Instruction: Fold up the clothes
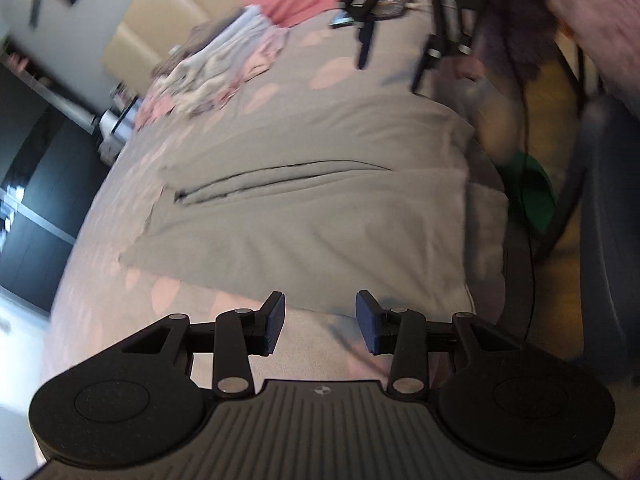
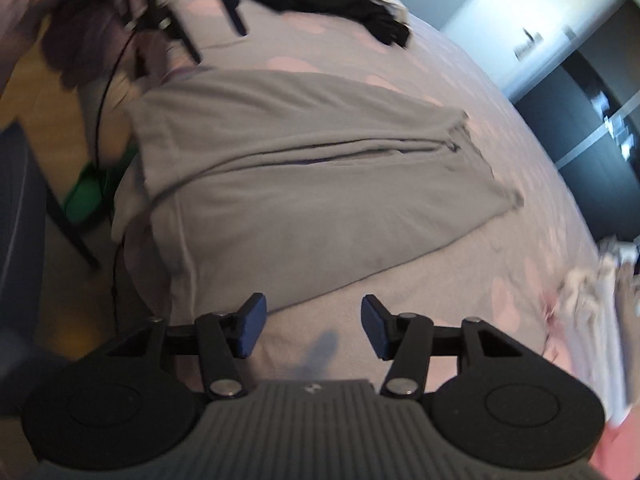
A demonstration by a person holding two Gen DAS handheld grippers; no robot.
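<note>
While both tools gape empty, left tool (image 1: 320, 322), right tool (image 2: 310, 326), grey garment (image 1: 320, 200) edge just ahead, bedspread (image 1: 304, 64) around.

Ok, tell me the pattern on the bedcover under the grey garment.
Pale lilac-grey bedcover with scattered pink blotches; clearest in the left wrist view, beyond the grey garment.

The left gripper (image 1: 320, 322) sat at the bottom centre of its frame, jaws parted and empty, blue pads (image 1: 275, 322) facing each other; the right gripper (image 2: 313, 326) sat likewise in its own frame, jaws slightly wider, nothing between them
</note>
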